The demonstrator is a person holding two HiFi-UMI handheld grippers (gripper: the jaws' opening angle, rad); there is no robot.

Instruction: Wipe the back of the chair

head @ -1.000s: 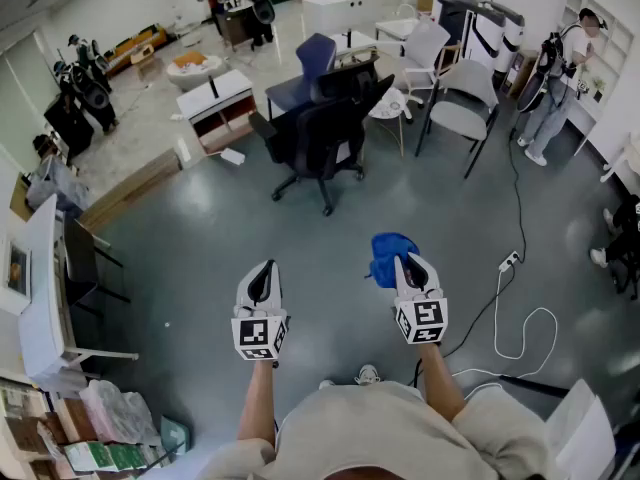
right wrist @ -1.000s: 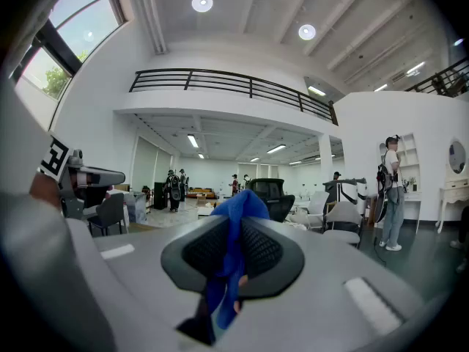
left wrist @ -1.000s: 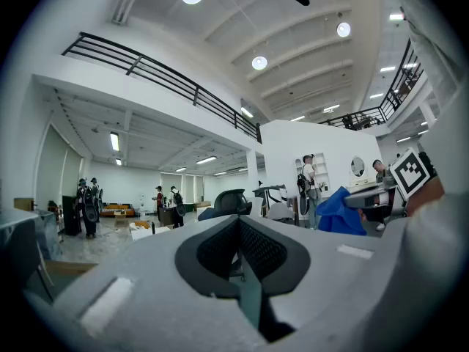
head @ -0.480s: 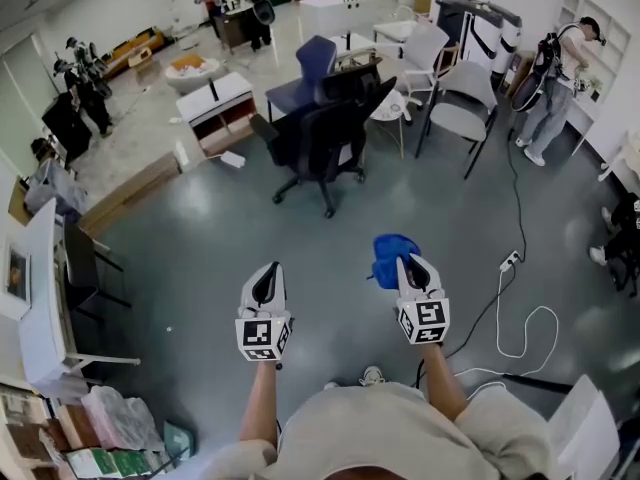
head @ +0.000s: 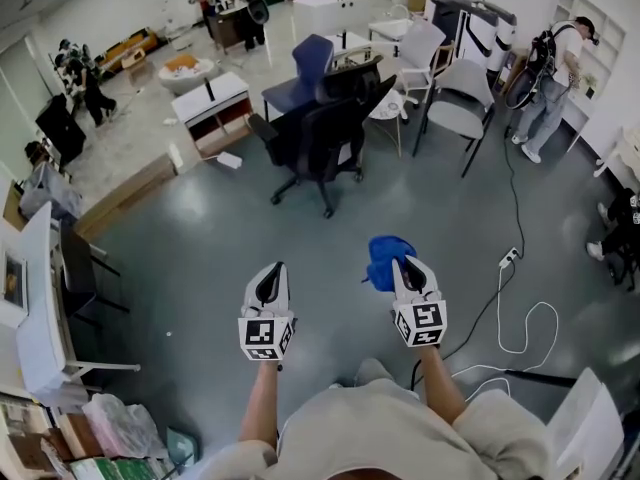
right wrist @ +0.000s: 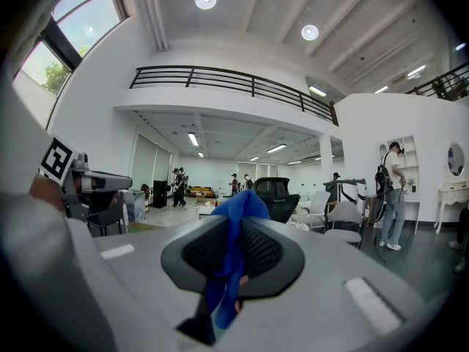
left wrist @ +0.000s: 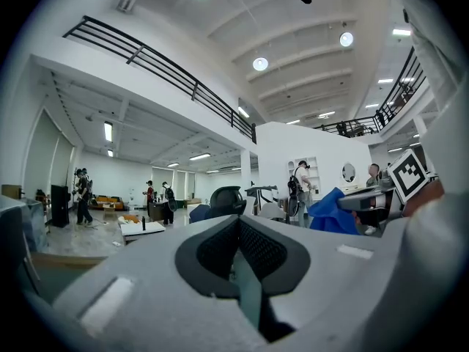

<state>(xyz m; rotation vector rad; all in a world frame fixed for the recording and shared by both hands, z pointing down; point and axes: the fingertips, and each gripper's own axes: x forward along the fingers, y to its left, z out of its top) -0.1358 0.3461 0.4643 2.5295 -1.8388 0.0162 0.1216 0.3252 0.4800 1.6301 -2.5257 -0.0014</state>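
One blue cloth [head: 381,256] hangs pinched in the right tongs [head: 407,264].

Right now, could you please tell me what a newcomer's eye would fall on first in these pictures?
The bright blue cloth clamped in the right hand-held gripper, low in the head view, stands out most. Beside it the left hand-held gripper is shut and empty. Ahead, across the grey floor, stands a black office chair.
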